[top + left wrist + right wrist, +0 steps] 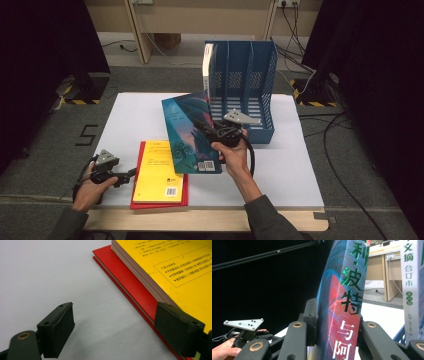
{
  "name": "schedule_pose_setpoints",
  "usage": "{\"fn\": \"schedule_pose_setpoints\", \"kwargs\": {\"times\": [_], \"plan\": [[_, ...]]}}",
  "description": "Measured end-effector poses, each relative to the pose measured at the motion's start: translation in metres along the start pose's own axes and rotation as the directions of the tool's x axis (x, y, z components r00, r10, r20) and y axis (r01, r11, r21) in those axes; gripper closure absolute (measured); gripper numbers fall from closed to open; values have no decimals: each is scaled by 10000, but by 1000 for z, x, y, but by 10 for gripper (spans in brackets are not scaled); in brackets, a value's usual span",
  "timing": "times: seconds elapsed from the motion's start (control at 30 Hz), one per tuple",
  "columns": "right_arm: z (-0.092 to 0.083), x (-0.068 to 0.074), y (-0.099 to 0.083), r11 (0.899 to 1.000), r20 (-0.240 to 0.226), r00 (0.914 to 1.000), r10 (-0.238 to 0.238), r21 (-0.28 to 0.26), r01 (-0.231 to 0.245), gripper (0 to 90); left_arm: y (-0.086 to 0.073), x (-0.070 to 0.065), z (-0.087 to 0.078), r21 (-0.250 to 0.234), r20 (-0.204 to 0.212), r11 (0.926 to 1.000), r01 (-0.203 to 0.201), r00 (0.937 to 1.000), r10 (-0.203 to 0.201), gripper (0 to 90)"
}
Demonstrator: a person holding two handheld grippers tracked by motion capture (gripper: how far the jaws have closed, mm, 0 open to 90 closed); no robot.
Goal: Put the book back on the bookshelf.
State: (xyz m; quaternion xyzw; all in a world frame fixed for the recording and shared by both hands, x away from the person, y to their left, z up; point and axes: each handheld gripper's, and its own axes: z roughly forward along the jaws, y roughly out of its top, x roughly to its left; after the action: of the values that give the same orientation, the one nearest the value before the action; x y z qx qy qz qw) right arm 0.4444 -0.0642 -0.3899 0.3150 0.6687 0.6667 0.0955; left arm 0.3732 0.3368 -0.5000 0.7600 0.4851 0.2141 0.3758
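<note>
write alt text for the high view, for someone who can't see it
The right gripper holds a blue book tilted up beside a blue file rack on a white table. The left gripper rests open next to a yellow book stacked on a red book.

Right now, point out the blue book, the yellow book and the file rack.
blue book (187, 131), high view, middle of cover
yellow book (159, 172), high view, middle of cover
file rack (260, 134), high view, front wall
</note>
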Motion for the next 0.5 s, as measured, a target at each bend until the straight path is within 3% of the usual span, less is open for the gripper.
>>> {"fn": "schedule_pose_setpoints", "kwargs": {"times": [0.3,0.37,0.5], "plan": [[-12,-6,4,9979,593,9972,-446,-437,472,696,-1,0,0,-5,10,10000,22,10000,-22,154],[-14,-6,3,9915,932,9877,-1256,-230,1283,696,0,0,0,-11,26,10000,17,10000,-17,154],[-21,-14,-1,9931,987,9898,-1023,-478,1075,697,-1,0,0,-6,26,10000,28,10000,-28,153]]}}
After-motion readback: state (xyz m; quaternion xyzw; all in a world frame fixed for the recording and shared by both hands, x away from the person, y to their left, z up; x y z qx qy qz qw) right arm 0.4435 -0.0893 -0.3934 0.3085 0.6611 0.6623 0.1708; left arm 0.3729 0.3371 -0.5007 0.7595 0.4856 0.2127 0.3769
